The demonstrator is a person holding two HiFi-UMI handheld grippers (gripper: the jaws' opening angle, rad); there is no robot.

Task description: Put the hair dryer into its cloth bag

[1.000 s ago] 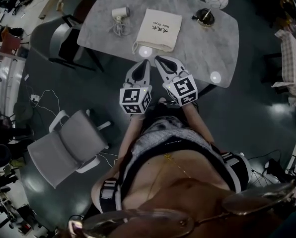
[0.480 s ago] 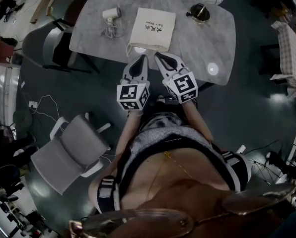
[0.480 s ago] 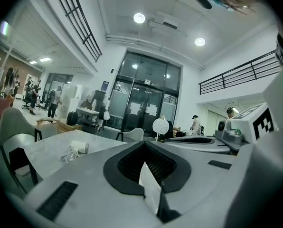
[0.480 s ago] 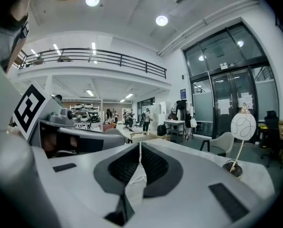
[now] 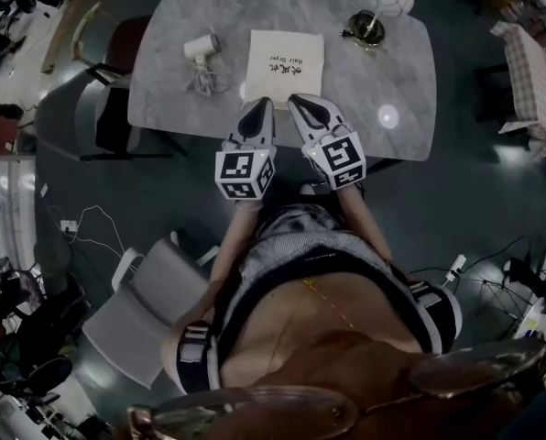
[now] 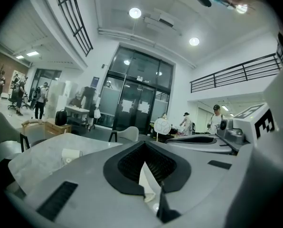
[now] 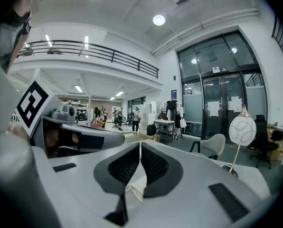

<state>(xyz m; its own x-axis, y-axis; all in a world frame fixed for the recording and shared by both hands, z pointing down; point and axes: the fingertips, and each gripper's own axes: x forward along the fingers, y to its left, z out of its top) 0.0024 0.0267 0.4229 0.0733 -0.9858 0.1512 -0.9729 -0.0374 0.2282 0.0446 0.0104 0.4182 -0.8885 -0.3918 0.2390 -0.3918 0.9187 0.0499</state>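
Hair dryer (image 5: pixel 200 48) lies barrel sideways, left of cloth bag (image 5: pixel 285 58).

Left tongs (image 5: pixel 263 106): pale grey tapered shells, black ribbed pads (image 6: pixel 132 163), frame centre.
Right tongs (image 5: pixel 296 102): same grey-and-black build.
Marker cubes (image 5: pixel 245 174): white, black square patterns.
Top (image 5: pixel 300 236): grey, finely checked.
Straps (image 5: pixel 196 348): dark, white-banded, lower frame.
Chain (image 5: pixel 333 308): thin, gold.

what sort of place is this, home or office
Likely a large open office or lab hall, not a home: a railed mezzanine, tall glass doors and a grey office chair.
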